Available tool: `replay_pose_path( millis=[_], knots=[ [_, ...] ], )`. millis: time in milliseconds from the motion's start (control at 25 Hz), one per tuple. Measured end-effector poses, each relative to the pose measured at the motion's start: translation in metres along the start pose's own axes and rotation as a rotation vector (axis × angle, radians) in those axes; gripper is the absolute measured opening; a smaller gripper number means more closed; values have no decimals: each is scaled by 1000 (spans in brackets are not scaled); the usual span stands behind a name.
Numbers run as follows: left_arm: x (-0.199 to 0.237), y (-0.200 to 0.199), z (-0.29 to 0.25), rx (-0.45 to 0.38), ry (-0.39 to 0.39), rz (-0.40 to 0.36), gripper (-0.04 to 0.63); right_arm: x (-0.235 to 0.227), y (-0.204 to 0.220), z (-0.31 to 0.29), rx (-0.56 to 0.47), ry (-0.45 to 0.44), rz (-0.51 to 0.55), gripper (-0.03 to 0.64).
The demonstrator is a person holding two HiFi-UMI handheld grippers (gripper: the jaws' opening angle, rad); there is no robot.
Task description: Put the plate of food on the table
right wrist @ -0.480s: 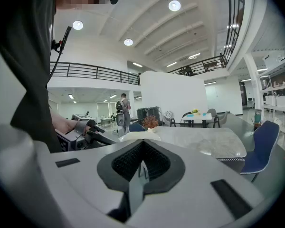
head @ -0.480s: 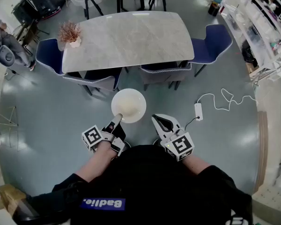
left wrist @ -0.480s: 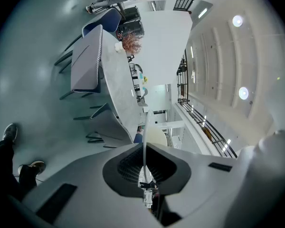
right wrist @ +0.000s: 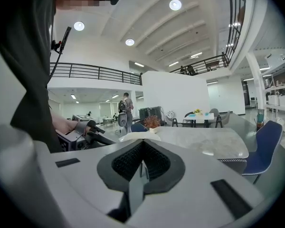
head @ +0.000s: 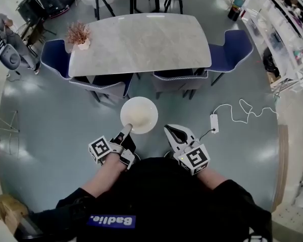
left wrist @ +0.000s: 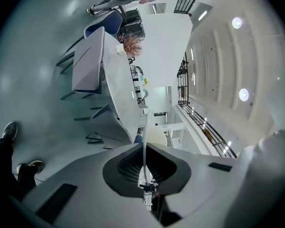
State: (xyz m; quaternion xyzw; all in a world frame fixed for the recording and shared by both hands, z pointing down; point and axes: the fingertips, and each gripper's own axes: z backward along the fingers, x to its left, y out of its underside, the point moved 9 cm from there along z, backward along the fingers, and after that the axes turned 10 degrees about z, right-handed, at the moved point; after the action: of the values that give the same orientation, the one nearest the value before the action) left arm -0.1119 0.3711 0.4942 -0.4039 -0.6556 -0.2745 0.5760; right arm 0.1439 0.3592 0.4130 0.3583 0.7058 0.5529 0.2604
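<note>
Presently pinching plate's near rim in left gripper, above floor, short of table. Carrying right gripper just beside plate, jaws together, apparently empty.

Smooth white plate, glazed-looking. Pale marbled stone-look top on the bench, polished, with a soft sheen. Glossy grey floor, mirroring the lamps. Blue cloth-look chairs. Matt pale plastic on left gripper and right gripper; black ribbed pads inside the jaws.
</note>
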Motion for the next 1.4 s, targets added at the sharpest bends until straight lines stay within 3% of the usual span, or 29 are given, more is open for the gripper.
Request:
replay_pose_path(
  millis=[440,760,1040,1400],
  knots=[
    [-1,16,-7,-72,5,6,11,-26,17,14,-43,-18,-14,11],
    [14,38,-17,-150,-2,33,11,-54,33,33,-20,-36,-56,11],
    [16,-5,-40,-155,-8,46,11,-73,30,-4,5,-21,-48,11],
    [-6,-109,-106,-68,3,42,11,-105,-2,-94,42,103,-46,11]
  ],
)
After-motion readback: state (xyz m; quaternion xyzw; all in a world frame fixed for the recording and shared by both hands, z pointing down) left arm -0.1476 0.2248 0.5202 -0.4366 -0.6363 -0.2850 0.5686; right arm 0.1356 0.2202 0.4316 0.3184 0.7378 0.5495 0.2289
